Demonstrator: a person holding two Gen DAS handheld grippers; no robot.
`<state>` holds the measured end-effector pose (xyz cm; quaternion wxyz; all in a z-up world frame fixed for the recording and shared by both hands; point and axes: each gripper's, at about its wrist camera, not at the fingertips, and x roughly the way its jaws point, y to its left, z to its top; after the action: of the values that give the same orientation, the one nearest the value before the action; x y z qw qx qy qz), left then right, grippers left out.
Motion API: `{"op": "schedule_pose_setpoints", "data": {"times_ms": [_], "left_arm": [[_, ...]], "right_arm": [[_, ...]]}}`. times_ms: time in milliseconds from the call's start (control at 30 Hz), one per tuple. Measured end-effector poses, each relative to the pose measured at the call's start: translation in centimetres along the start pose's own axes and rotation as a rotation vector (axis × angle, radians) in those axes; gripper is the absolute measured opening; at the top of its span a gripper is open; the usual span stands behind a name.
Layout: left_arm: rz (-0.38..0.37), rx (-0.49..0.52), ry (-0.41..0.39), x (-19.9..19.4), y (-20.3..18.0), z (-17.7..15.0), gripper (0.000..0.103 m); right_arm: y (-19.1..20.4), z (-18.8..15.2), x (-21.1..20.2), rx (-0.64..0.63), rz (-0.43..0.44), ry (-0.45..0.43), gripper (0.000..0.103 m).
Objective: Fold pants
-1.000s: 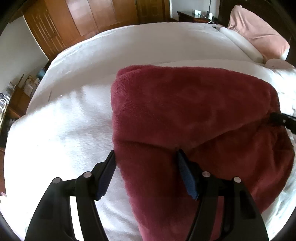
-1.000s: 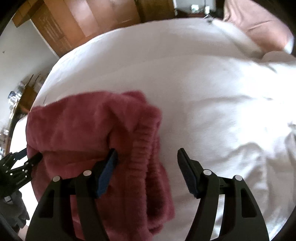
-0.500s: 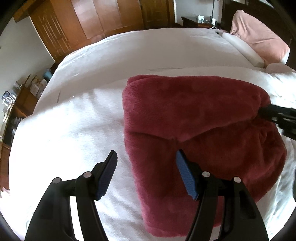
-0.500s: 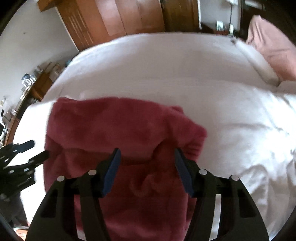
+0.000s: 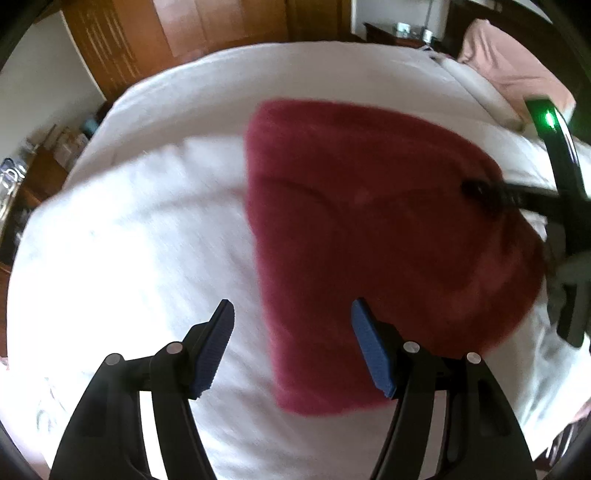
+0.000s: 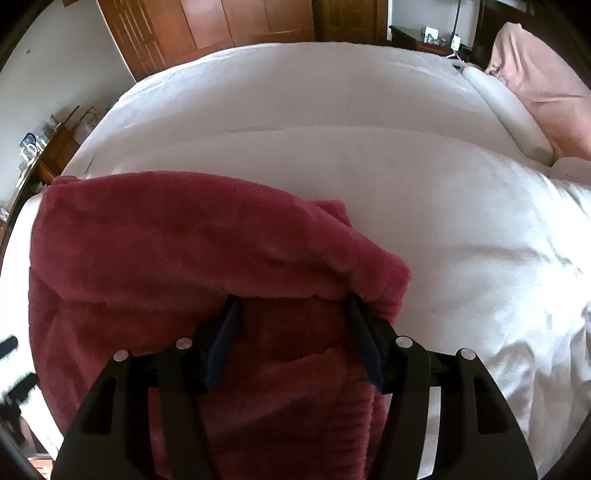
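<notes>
The dark red fleece pants (image 5: 369, 229) lie folded in a thick bundle on the white bed (image 5: 140, 229). My left gripper (image 5: 291, 343) is open and empty, above the bundle's near left edge. My right gripper (image 6: 291, 332) is open, its fingertips pushed under the folded upper layer of the pants (image 6: 177, 240) at the bundle's right side. The right gripper also shows in the left wrist view (image 5: 480, 192), resting against the pants' right side.
A pink pillow (image 6: 539, 77) and a white bolster (image 6: 506, 114) lie at the bed's far right. Wooden wardrobe doors (image 6: 236, 22) stand behind the bed. A cluttered side table (image 6: 40, 151) is at the left, a nightstand (image 6: 424, 37) at the far end.
My left gripper has pulled back and up, off the pants' left edge. My right gripper has moved left and into the bundle, its fingertips now under the top fold.
</notes>
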<state>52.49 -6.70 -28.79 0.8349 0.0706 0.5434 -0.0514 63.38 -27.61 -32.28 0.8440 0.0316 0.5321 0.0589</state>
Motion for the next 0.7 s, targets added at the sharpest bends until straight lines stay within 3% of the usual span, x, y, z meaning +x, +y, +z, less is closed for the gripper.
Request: {"op": "schedule_pose_setpoints", "data": {"times_ms": [167,267,500,600,700], "left_arm": [[-0.041,0.053,0.038,0.3,-2.5,-3.1,0.066],[-0.04,0.085,0.06,1.0,-3.5,-4.2,0.066],[0.008,0.132,0.084,3.9,-4.5,-4.8,0.069],[0.019,0.153,0.101,4.7,-5.1,-4.5,0.069],[0.016,0.15,0.091,3.7,-5.3,-4.4,0.069]], "right_arm": [[-0.2,-2.2,-4.8,0.037,0.008,-0.091,0.06],[-0.6,-4.4,-6.8,0.057,0.021,-0.102,0.06],[-1.8,-9.5,-5.5,0.046,0.01,0.01,0.06],[-2.4,-9.5,-3.3,0.056,0.006,0.061,0.06],[-2.1,-9.0,-3.7,0.055,-0.012,0.055,0.06]]}}
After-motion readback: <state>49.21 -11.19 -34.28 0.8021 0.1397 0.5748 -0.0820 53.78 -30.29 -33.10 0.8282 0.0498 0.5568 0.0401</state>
